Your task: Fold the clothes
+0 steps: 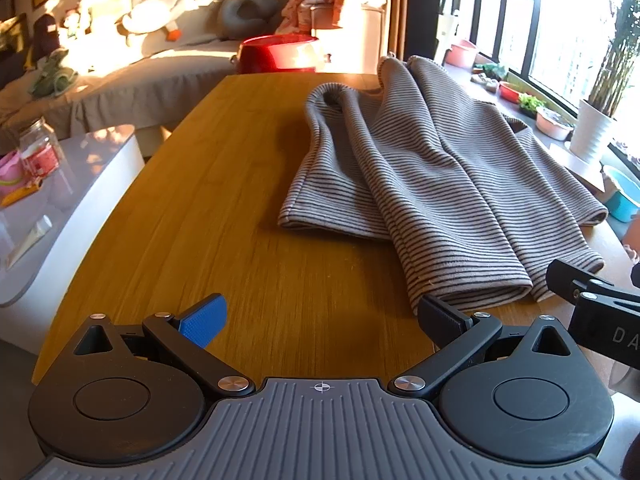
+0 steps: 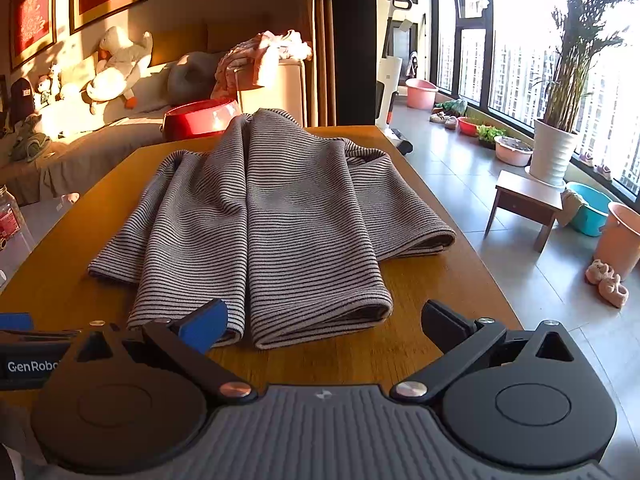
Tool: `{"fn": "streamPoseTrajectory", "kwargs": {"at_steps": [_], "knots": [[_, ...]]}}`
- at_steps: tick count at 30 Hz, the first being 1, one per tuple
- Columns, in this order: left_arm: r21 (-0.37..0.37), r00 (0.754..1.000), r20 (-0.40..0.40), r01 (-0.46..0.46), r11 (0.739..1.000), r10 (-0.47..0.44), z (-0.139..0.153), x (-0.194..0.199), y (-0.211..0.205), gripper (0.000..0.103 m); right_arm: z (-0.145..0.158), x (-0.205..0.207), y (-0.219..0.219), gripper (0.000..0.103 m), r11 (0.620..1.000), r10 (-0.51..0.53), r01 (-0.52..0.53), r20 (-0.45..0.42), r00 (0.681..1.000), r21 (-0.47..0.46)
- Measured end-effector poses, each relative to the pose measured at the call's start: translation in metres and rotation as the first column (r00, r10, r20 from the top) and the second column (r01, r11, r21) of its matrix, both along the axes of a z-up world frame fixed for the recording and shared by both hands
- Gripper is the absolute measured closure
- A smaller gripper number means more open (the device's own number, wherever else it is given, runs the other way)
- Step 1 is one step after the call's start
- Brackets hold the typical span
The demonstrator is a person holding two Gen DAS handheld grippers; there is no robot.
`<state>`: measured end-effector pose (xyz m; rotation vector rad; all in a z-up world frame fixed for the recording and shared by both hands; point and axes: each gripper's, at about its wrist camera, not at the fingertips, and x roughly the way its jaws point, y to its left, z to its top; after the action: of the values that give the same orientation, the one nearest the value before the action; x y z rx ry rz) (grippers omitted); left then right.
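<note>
A grey garment with thin dark stripes lies on the wooden table, partly folded into long lengthwise folds. It also shows in the right wrist view. My left gripper is open and empty, low over the table's near edge, its right finger at the garment's near left corner. My right gripper is open and empty, just in front of the garment's near hem, its left finger touching or overlapping the hem. The right gripper also shows at the right edge of the left wrist view.
A red basin stands past the table's far end, beside a sofa with plush toys. A low white table with a jar stands left. Right of the table are a small stool, buckets and potted plants by the window.
</note>
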<state>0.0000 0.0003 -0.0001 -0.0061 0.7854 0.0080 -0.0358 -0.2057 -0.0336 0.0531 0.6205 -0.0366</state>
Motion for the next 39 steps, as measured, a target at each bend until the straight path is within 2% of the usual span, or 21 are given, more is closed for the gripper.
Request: {"fn": "streamPoseTrajectory", "kwargs": {"at_steps": [39], "knots": [[0.007,1.0,-0.024,-0.009,1.0,0.009,-0.0068,-0.0001,-0.0002,0.0,-0.0044,-0.0012,0.003,0.0,1.0,0.007,-0.007,-0.013,1.0,0.0]]}}
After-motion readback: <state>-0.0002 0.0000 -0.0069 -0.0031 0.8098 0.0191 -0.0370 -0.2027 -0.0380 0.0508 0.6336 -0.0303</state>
